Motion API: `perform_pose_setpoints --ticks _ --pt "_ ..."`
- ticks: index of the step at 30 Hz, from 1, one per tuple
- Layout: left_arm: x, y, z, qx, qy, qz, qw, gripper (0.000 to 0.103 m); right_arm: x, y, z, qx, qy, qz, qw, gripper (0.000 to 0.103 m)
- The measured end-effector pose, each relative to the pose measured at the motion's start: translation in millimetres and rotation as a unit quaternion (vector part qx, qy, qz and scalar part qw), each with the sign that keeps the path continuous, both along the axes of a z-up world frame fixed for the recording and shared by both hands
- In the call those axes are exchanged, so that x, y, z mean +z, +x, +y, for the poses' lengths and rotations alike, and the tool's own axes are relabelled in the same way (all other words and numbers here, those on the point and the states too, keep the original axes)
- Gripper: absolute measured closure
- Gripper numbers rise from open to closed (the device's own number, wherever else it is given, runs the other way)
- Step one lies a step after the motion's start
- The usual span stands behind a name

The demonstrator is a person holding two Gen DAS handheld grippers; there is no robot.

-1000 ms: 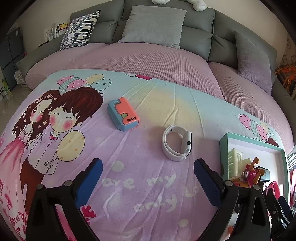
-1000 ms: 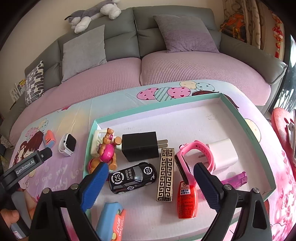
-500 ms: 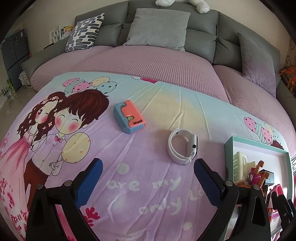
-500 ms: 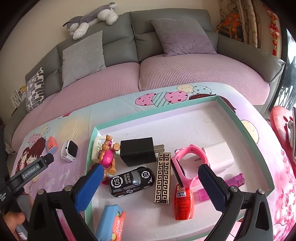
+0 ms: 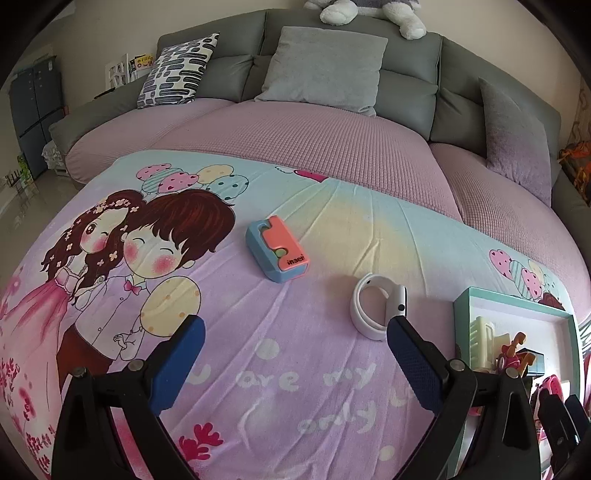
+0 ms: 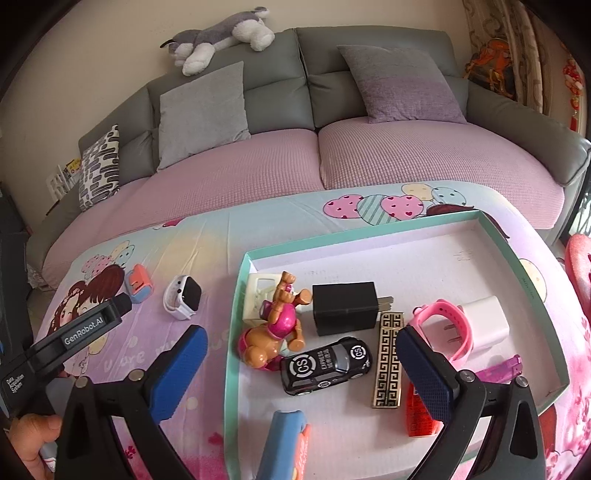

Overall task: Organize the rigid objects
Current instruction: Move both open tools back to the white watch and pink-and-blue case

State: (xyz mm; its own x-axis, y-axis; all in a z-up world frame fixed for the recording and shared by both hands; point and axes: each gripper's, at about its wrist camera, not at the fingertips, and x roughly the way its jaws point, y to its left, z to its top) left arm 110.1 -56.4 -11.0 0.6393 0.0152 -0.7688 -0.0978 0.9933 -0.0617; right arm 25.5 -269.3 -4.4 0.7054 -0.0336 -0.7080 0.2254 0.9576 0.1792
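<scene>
A blue and orange case (image 5: 277, 254) and a white smartwatch (image 5: 376, 310) lie loose on the cartoon-print cloth. My left gripper (image 5: 295, 365) is open and empty just short of them, the watch by its right fingertip. Both also show in the right wrist view, the case (image 6: 138, 283) and the watch (image 6: 183, 297). My right gripper (image 6: 301, 365) is open and empty above the teal-rimmed white tray (image 6: 236, 314), over a black toy car (image 6: 327, 363). The tray holds a toy figure (image 6: 275, 332), a black charger (image 6: 345, 308), a patterned bar (image 6: 388, 363), a pink watch (image 6: 447, 328) and a white charger (image 6: 485, 325).
A grey sofa (image 6: 280, 85) with pillows and a pink cover stands behind the table. A plush dog (image 6: 218, 35) lies on its back. The tray's left corner (image 5: 461, 299) shows in the left wrist view. The left gripper's body (image 6: 74, 334) crosses the lower left of the right wrist view.
My left gripper has moved left and back, so the case and white watch sit further right and lower in its view. My right gripper has shifted a little over the tray.
</scene>
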Motion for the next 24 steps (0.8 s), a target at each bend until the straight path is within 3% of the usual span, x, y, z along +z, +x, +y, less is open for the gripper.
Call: perform_pose_setpoints --ticks 17,24 --pt "-2 -4 87 0.067 -0.017 0.008 0.9976 0.004 -13 29 73 0.073 0.016 0.006 0.997 0.0" --pt "-4 6 100 0.069 -0.058 0.01 0.9959 0.004 -18 47 85 0.092 0.039 0.003 0.995 0.0"
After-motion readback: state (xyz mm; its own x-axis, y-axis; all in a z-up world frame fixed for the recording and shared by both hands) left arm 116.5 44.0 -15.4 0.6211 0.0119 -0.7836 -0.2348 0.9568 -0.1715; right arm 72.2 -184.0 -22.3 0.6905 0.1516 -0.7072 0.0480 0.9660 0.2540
